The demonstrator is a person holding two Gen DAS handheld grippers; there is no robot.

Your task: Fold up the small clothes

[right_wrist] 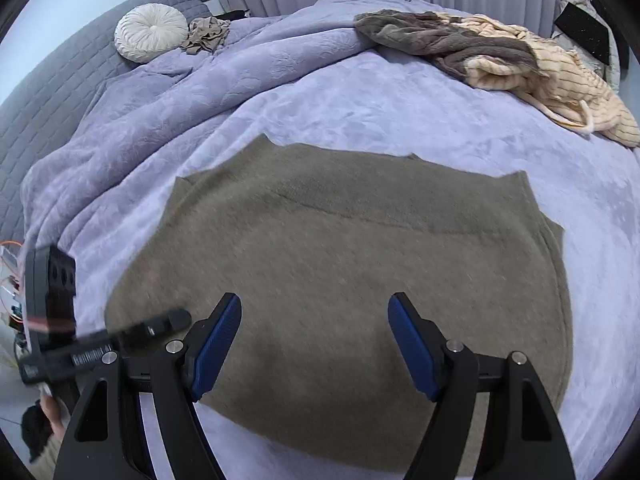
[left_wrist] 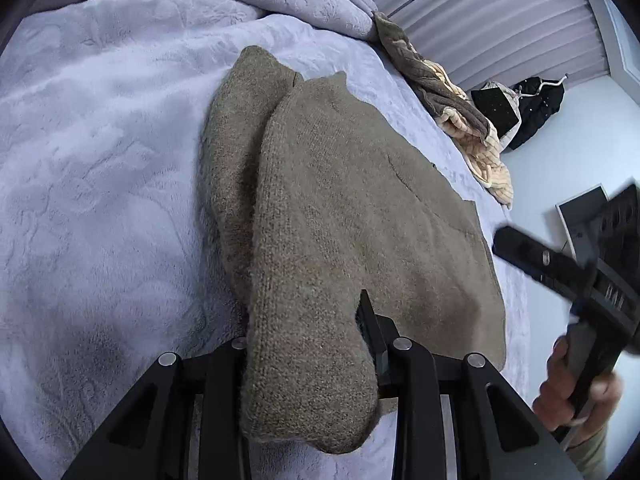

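An olive-brown knit sweater [right_wrist: 340, 260] lies spread flat on the lilac bedspread [right_wrist: 360, 92]. In the left wrist view a thick folded part of the sweater [left_wrist: 312, 260] runs up between the jaws of my left gripper [left_wrist: 312, 328]. One black finger [left_wrist: 370, 320] presses its side and the other is hidden under the knit. In the right wrist view my right gripper [right_wrist: 316, 344] hovers over the near part of the sweater with its blue pads [right_wrist: 218, 348] wide apart and nothing between them. The left gripper [right_wrist: 160, 324] shows blurred at the sweater's left edge.
A brown and cream striped pile of clothes [right_wrist: 500, 56] lies at the bed's far right. A round white cushion [right_wrist: 150, 32] and a crumpled beige garment [right_wrist: 206, 34] sit by the grey headboard [right_wrist: 48, 92]. A person's hand [left_wrist: 576, 396] holds the right gripper [left_wrist: 560, 272].
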